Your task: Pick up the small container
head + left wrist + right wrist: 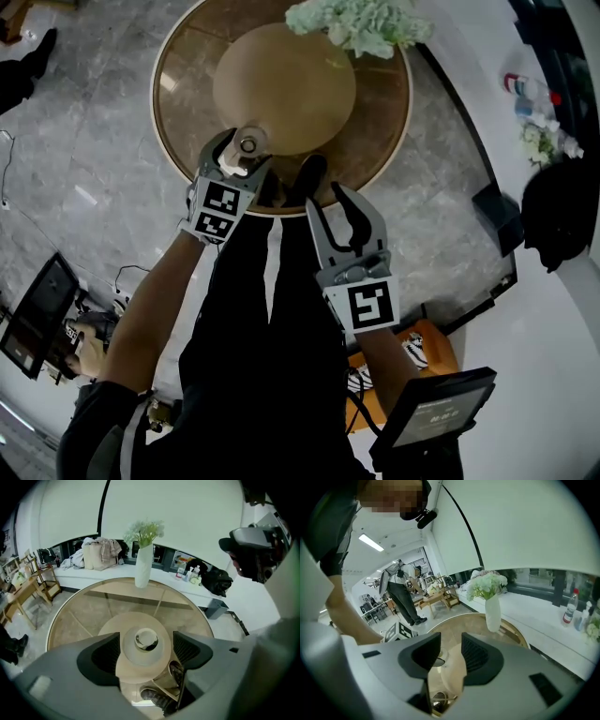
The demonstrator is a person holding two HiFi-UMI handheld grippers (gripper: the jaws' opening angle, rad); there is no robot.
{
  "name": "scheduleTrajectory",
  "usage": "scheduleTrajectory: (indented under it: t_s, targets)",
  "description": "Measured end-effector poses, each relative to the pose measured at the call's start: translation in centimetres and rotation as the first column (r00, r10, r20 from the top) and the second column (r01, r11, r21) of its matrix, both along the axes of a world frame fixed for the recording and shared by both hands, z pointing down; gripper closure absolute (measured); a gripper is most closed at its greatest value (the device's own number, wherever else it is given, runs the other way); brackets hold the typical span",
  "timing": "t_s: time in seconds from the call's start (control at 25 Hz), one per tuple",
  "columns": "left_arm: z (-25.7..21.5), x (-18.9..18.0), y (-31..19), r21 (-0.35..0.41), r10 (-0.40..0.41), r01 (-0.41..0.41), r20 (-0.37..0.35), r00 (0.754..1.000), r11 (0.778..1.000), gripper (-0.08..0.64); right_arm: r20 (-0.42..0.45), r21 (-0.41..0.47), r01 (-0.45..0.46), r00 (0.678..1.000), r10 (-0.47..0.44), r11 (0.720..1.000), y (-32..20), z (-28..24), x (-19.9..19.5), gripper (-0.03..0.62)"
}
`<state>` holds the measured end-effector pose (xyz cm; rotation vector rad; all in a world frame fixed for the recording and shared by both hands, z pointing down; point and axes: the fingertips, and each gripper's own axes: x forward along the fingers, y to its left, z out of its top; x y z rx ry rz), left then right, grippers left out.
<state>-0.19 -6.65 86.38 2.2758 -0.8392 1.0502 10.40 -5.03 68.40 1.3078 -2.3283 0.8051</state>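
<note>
here the right tongs [451,645] half hide the small container [440,661].

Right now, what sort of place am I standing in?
Probably an office lobby or lounge: a marble floor, a round glass table with a vase of flowers, and a long white ledge.

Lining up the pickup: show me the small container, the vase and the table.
small container [146,640], left gripper view, its top.
vase [142,571], left gripper view, middle of its white body.
table [79,618], left gripper view, bare glass top.
</note>
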Motion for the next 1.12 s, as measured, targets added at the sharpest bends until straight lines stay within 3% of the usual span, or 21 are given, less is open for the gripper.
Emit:
scheduleTrajectory:
  t_s: [0.24, 0.72, 1.12]
  targets:
    - [3.1, 0.1, -0.2, -0.027, -0.007, 0.009, 0.058, 0.998, 1.0, 0.219, -0.003, -0.036, -0.003, 1.0, 0.003, 0.999, 0.3, 1.7, 0.7, 0.477]
    - [5.8, 0.6, -0.8, -0.031, -0.047, 0.049, 0.087, 0.995, 0.998, 0.218, -0.007, -0.105, 0.002, 1.0, -0.003, 0.994, 1.8, 4.5, 1.0, 0.477]
    - [5.8, 0.8, -1.2, 0.025, -0.056, 0.054, 0.087, 0.995, 0.998, 0.218, 0.01, -0.126, 0.022, 1.0, -0.021, 0.992, 2.2, 4.5, 0.6, 0.477]
